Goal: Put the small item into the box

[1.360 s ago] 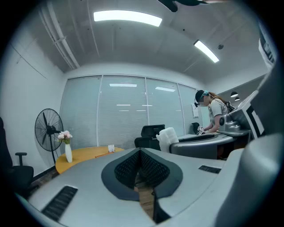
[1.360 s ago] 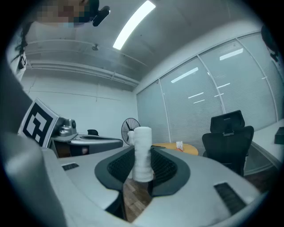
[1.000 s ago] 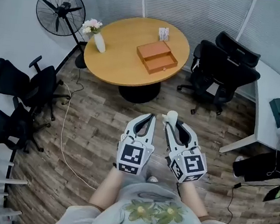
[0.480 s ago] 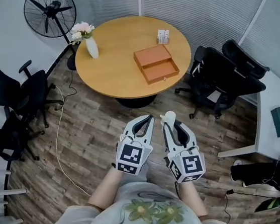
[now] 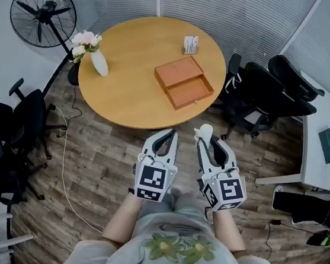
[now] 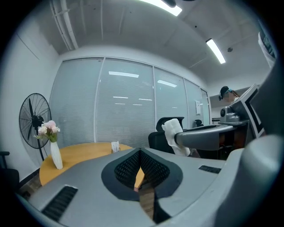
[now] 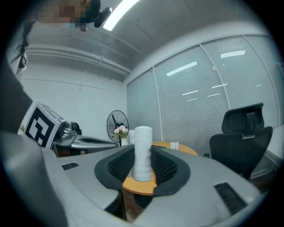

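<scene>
An orange wooden box (image 5: 183,81) with its drawer pulled open lies on the round table (image 5: 122,93), well ahead of both grippers. My right gripper (image 5: 204,138) (image 7: 143,166) is shut on a small white item (image 5: 203,130) (image 7: 143,144), which stands upright between the pads and pokes out past the tips. The same white item (image 6: 173,135) shows in the left gripper view, at the end of the right gripper's finger. My left gripper (image 5: 171,135) (image 6: 140,153) is level with the right one, its pads together and nothing held. Both hang over the wooden floor, short of the table's near edge.
On the table stand a white vase of flowers (image 5: 96,59) at the left and a small card holder (image 5: 191,44) at the back. A standing fan (image 5: 39,14) is at the far left. Black office chairs (image 5: 271,91) crowd the right side, more chairs (image 5: 4,126) the left, a white desk (image 5: 324,148) the far right.
The table and box have come nearer and lower in the head view, and the fan has slid left. Both grippers keep their pose, and the white item stays in the right one.
</scene>
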Available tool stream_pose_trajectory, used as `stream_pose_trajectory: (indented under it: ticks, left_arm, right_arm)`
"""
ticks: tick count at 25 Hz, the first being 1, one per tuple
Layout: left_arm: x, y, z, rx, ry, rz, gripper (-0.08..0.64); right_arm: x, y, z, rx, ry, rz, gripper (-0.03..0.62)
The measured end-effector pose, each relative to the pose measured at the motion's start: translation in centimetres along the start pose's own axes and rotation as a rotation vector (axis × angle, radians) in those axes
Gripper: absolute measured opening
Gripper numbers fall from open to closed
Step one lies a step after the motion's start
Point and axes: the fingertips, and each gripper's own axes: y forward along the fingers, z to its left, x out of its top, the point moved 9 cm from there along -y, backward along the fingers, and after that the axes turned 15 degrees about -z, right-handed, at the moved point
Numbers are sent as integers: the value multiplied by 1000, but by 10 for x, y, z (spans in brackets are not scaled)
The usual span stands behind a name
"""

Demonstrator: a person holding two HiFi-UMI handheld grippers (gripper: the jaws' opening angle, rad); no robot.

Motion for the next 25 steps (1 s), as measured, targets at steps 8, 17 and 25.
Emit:
stream_pose_trajectory:
  ticks: [8,17,25]
  left_arm:
    - [-11,24,36,-14,-53,-15,-6]
    - [-11,61,68,-15,-48,-45,-8]
    - [-11,115,86,-58,69,10,-6]
  right_arm:
    - [-14,39,-1,-16,-12,37,121]
    - [-16,93,-24,-14,-20,16,123]
    - [-5,152,-62,1,-39,-24,121]
